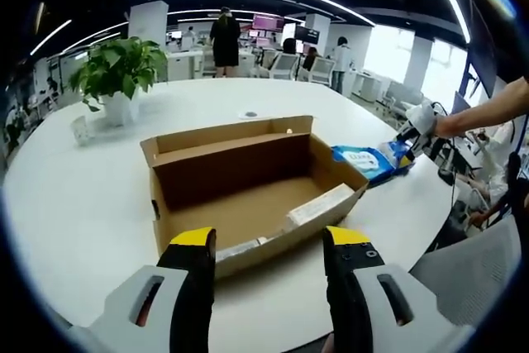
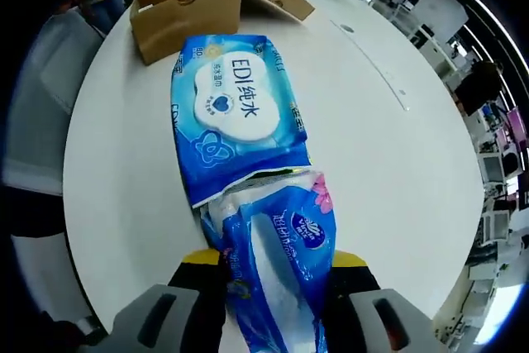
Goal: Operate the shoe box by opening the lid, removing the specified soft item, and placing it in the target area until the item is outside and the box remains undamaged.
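Note:
The brown shoe box [image 1: 248,179] stands open on the white table [image 1: 83,204], its lid folded back, with a pale flat packet [image 1: 321,202] inside at its right wall. My left gripper [image 1: 269,241] is open just in front of the box's near wall, holding nothing. My right gripper [image 2: 277,266] is shut on a blue soft tissue pack [image 2: 285,245], whose far end meets a blue wet-wipes pack [image 2: 235,113] lying flat on the table. From the left gripper view, the right gripper [image 1: 416,131] holds the tissue pack [image 1: 398,153] beside the wipes pack [image 1: 362,161], right of the box.
A potted plant [image 1: 120,72] and a small white cup [image 1: 80,130] stand at the table's far left. A small dark round mark [image 1: 251,113] lies behind the box. The table edge [image 2: 116,229] runs close to the right gripper. People stand and sit in the office behind.

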The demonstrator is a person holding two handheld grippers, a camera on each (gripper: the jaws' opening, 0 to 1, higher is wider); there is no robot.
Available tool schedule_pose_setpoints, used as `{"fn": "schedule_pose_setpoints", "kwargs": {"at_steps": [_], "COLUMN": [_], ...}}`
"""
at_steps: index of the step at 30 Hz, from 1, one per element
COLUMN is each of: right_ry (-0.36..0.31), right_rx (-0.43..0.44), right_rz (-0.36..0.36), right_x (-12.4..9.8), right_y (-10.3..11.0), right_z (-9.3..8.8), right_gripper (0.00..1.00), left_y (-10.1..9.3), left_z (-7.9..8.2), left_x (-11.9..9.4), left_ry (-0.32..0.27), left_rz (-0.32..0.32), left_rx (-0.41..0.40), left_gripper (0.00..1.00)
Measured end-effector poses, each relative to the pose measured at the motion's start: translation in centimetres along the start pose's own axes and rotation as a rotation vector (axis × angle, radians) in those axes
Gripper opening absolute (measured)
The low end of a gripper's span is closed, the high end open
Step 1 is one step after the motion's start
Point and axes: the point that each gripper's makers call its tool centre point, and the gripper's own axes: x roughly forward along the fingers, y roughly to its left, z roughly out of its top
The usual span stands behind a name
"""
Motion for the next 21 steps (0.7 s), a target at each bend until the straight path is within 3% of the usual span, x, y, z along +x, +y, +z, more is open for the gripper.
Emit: {"fn": "schedule_pose_setpoints", "kwargs": {"at_steps": [8, 21], "right_ry": [0.008, -0.003], "right_rx": [-0.008, 0.077], "right_rz": [-0.017, -0.073], "right_x": [-0.9, -4.0], "right_y": [0.2, -0.3], "right_z": [-0.1, -0.2], "right_gripper": [0.42, 0.37], "left_y": [-0.2, -0.4], "left_z": [0.0, 0.1], "left_x": [0.1, 0.3], "left_ry": [-0.004, -0.004], "left_rz": [-0.02, -0.067], "left_rx": [0.006, 0.024], "left_gripper": [0.53, 0.54]}}
